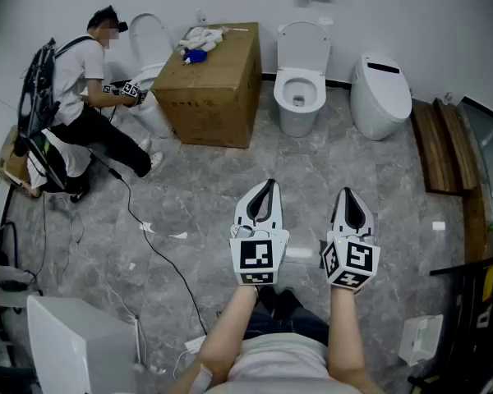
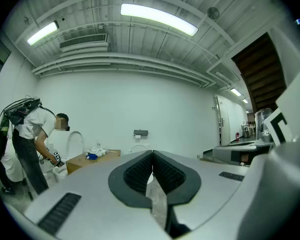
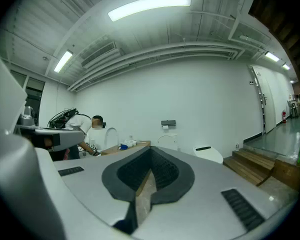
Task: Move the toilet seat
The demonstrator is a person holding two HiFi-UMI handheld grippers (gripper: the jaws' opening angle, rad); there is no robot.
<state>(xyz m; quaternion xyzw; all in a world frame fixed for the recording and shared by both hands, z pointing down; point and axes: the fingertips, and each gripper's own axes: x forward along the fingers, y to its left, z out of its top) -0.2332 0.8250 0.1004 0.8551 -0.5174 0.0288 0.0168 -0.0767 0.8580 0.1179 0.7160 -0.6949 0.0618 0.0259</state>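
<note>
A white toilet (image 1: 301,80) stands against the far wall with its lid and seat (image 1: 304,46) raised upright. In the head view my left gripper (image 1: 267,184) and right gripper (image 1: 350,192) hover side by side over the grey floor, well short of that toilet. Both are shut with nothing between the jaws. In the left gripper view my left gripper (image 2: 152,154) has its tips together, and the raised seat (image 2: 138,147) peeks just over them. In the right gripper view my right gripper (image 3: 151,149) is likewise shut, with the seat (image 3: 167,140) beyond.
A closed smart toilet (image 1: 380,94) sits right of the open one. A cardboard box (image 1: 213,84) with rags stands to its left. A person (image 1: 78,97) crouches at a third toilet (image 1: 152,72) far left. Wooden steps (image 1: 444,144) at right, cables (image 1: 140,228) on floor.
</note>
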